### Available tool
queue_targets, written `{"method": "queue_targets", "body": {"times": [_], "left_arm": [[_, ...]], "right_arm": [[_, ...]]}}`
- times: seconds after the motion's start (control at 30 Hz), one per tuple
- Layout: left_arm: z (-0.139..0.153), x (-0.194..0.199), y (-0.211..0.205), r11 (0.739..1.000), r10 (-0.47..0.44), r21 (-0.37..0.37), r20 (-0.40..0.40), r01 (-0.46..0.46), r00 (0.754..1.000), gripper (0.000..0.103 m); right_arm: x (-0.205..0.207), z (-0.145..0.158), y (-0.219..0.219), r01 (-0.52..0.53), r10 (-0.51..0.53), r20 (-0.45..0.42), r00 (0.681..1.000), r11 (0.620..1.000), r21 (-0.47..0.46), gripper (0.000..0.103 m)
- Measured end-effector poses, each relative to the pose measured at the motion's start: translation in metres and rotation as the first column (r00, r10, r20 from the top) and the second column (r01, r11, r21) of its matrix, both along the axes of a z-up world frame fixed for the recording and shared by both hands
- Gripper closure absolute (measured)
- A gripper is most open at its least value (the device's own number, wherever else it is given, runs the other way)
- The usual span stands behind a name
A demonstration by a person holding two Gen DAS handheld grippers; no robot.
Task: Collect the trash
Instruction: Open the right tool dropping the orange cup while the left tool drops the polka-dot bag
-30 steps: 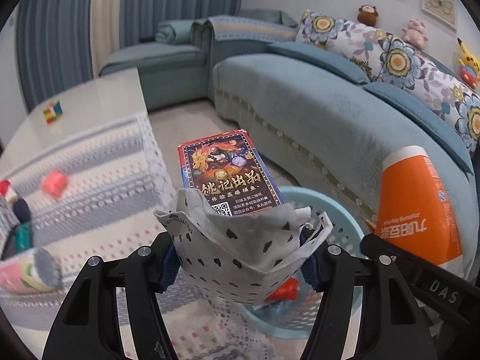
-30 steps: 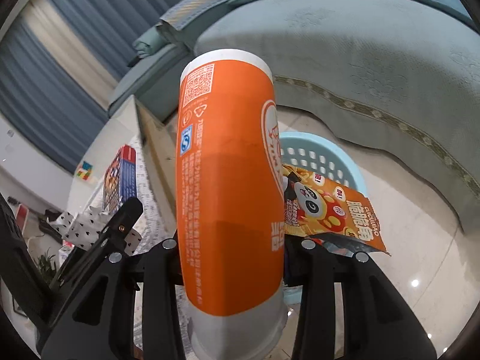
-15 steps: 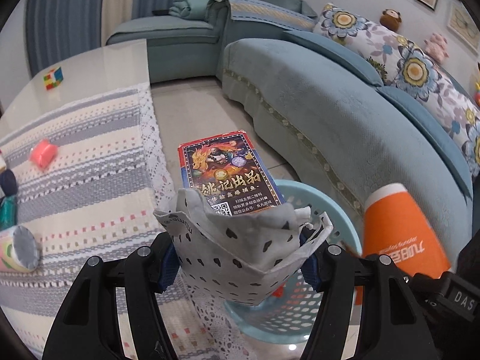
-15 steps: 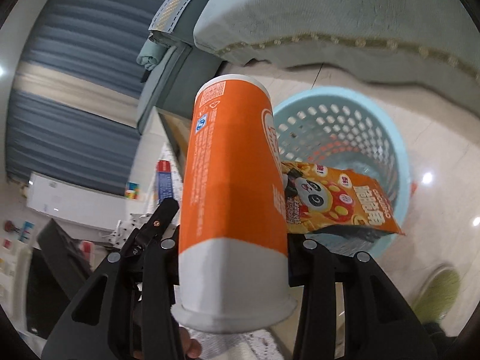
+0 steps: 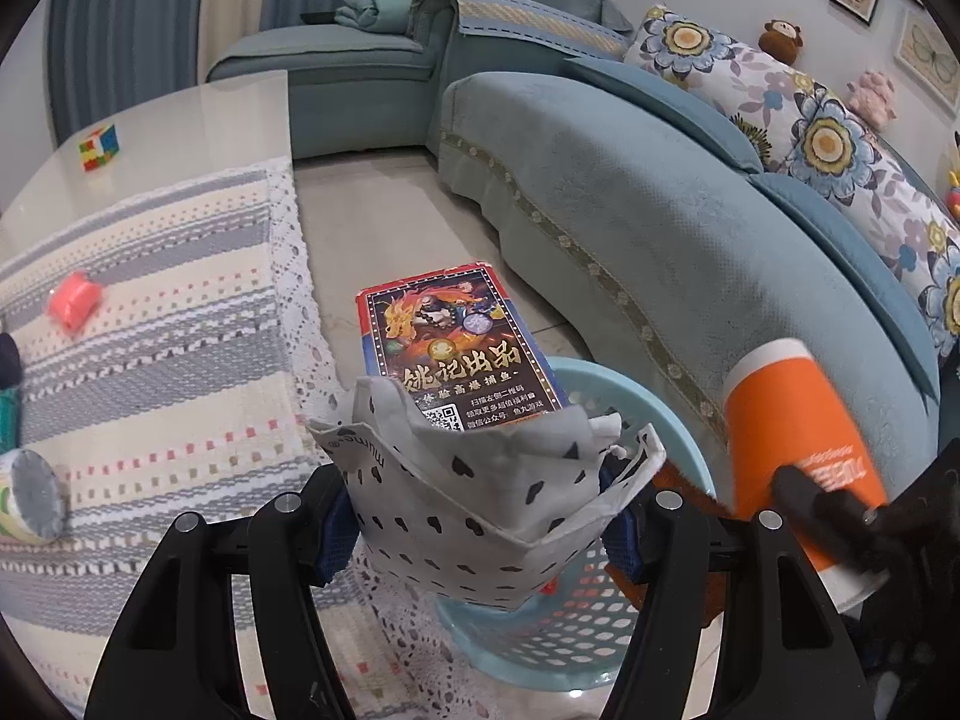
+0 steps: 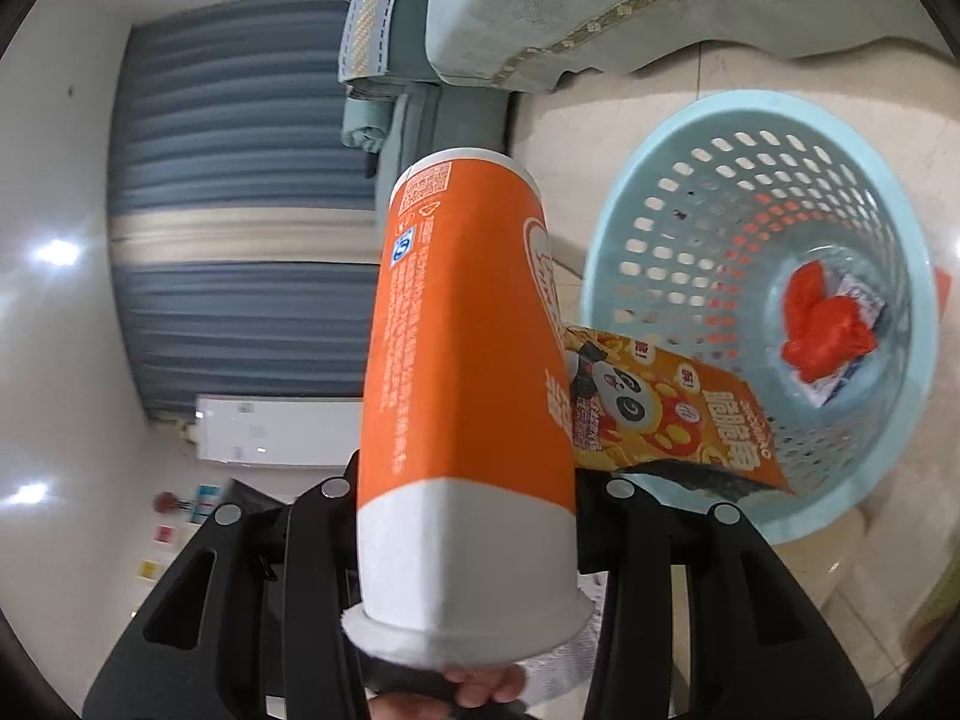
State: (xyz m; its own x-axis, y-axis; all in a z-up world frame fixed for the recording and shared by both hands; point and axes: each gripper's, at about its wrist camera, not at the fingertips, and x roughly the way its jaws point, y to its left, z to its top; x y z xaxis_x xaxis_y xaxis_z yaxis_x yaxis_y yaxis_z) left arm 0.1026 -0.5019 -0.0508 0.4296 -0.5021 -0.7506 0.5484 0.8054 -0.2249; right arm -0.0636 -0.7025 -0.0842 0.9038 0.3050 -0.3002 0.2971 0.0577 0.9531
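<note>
- Two loads at once is my main worry: the right claw (image 6: 474, 498) is clamped on an orange cup (image 6: 462, 330) with a panda snack bag (image 6: 672, 414) pinched beside it, and I think the bag could slip free on its own and land on the floor beside the bin (image 6: 606, 252).
- Left claw (image 5: 480, 516) is closed about halfway on a spotted paper bag (image 5: 474, 492) with a card box (image 5: 456, 348) standing in it; the box looks loose and top-heavy, so a tilt could spill it short of the bin, onto the tabletop (image 5: 150, 324) edge or the floor.
- Both claws sit close together over one narrow bin mouth, so I judge a knock between them likely if I release carelessly.
- Cup: tall, orange with a white band, held across the body, tilted beside the bin, not over its mouth.
- Bin: pale blue, perforated, on the floor by the sofa (image 5: 690, 240), with red crumpled trash (image 6: 822, 324) already at the bottom.
</note>
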Motion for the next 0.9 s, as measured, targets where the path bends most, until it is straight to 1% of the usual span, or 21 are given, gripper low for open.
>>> {"method": "queue_targets", "body": {"times": [0.07,0.2,0.4,0.53,0.63,0.73,0.83,0.9], "left_arm": [[-0.005,0.002,-0.001,1.0,-0.005,0.001,-0.014,0.005,1.0,0.04],[-0.012,0.007,-0.004,1.0,-0.017,-0.007,-0.04,0.017,0.999,0.04],[-0.015,0.006,-0.013,0.999,-0.047,-0.004,-0.02,0.047,0.999,0.04],[-0.017,0.005,-0.013,0.999,-0.05,-0.011,-0.023,0.05,0.998,0.04],[-0.02,0.004,-0.012,0.998,-0.054,0.006,-0.011,0.055,0.998,0.04],[-0.021,0.006,-0.008,0.999,-0.048,0.004,-0.022,0.048,0.999,0.04],[-0.022,0.009,-0.005,0.999,-0.051,-0.008,-0.045,0.05,0.998,0.04],[-0.023,0.009,-0.005,0.998,-0.057,-0.012,-0.052,0.057,0.997,0.04]], "right_arm": [[-0.002,0.002,-0.004,0.018,-0.018,0.011,1.0,1.0,0.012,0.064],[-0.001,0.007,-0.008,0.024,-0.024,0.002,1.0,1.0,-0.008,0.063],[0.007,0.009,-0.007,0.018,-0.018,0.012,1.0,1.0,-0.001,0.063],[0.011,0.012,-0.005,0.01,-0.01,0.008,1.0,1.0,-0.025,0.063],[0.01,0.011,-0.005,0.016,-0.016,0.028,0.999,1.0,0.0,0.062],[0.007,0.01,-0.007,0.027,-0.027,0.03,0.999,1.0,0.011,0.062],[0.007,0.01,-0.006,0.029,-0.031,0.051,0.998,0.999,0.033,0.06],[0.007,0.01,-0.006,0.026,-0.029,0.061,0.998,0.999,0.043,0.052]]}}
